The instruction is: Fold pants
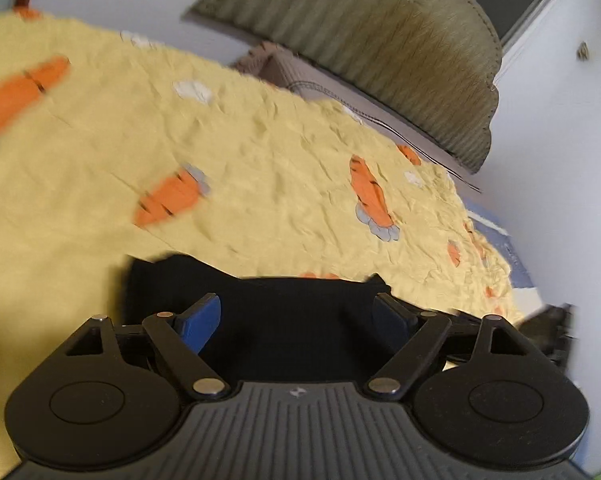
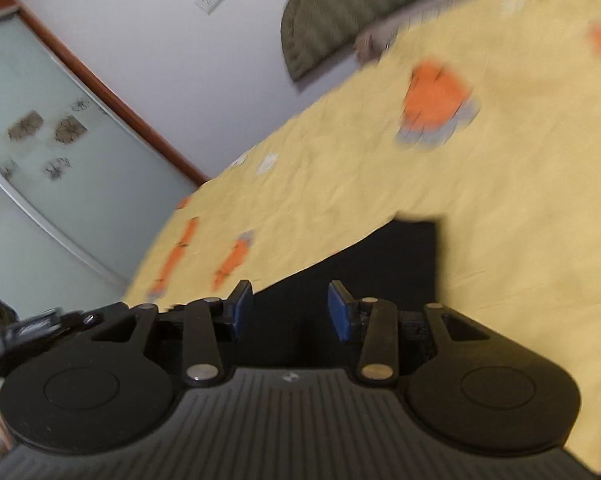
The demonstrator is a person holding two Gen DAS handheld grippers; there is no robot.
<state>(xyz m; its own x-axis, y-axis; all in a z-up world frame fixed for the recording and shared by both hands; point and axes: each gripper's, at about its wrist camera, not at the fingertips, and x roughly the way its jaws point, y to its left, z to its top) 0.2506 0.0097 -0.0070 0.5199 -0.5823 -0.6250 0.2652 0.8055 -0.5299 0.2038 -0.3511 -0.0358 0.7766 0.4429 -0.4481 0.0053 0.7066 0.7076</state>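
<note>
The black pants (image 1: 296, 320) lie on a yellow bedsheet with orange carrot prints (image 1: 260, 152). In the left wrist view my left gripper (image 1: 298, 320) is open, its blue pads wide apart over the dark cloth, which fills the gap between them. In the right wrist view the pants (image 2: 380, 264) show as a black panel with a square corner at the upper right. My right gripper (image 2: 290, 310) is open over that cloth, blue pads apart. Neither gripper visibly pinches the fabric. Both views are blurred.
A grey-green padded headboard (image 1: 400, 52) stands at the bed's far end against a white wall. A frosted glass sliding door with a brown frame (image 2: 40, 140) is to the left in the right wrist view. The yellow sheet (image 2: 500, 200) spreads widely around the pants.
</note>
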